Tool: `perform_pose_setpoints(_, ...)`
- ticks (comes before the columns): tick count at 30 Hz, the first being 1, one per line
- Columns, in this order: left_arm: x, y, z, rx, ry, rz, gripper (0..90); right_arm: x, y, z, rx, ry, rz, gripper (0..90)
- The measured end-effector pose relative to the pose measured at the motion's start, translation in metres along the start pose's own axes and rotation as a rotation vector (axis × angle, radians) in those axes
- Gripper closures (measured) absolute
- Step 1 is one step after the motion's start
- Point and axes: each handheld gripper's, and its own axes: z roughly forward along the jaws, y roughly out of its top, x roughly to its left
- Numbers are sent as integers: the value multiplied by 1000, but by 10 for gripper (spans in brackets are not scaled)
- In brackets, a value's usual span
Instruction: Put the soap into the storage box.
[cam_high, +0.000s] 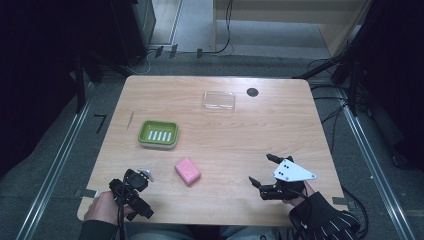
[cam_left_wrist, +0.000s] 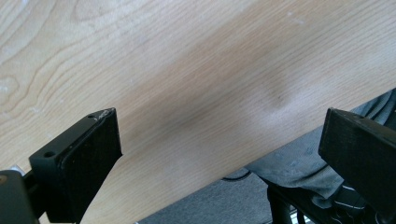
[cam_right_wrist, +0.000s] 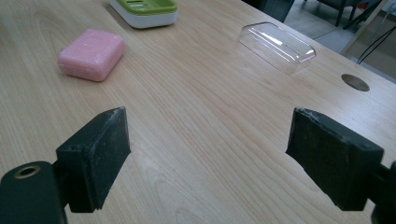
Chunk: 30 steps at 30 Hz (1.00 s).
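- Soap bar (cam_high: 187, 171), pink, lies flat on the worktop (cam_high: 250, 130) toward the near edge, between the two hand-held grippers and touching neither; the green soap dish (cam_high: 158, 133) sits beyond it, nearer the left edge
- Left hand-held gripper (cam_high: 145, 176) rests near the near left corner, jaws spread wide over bare wood, holding nothing
- Right hand-held gripper (cam_high: 263, 171) hovers near the near right corner, jaws parted and empty
- Clear lid (cam_high: 218, 100) sits by the far edge, beside a dark round hole (cam_high: 252, 92)

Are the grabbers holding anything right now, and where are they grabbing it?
No, nothing. The left gripper and the right gripper both have open jaws with only bare table between them. The pink soap lies untouched.
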Motion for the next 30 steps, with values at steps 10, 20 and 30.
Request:
perform_pose_setpoints(10,-4,12,-3,-5,-4,33,0,0,0,0,1,-1,0,139)
perform_pose_setpoints(20,-9,24,-7,-23,-9,63,0,0,0,0,1,-1,0,138)
perform_pose_setpoints(30,-14,37,-9,-30,-15,98,0,0,0,0,-2,-1,2,138)
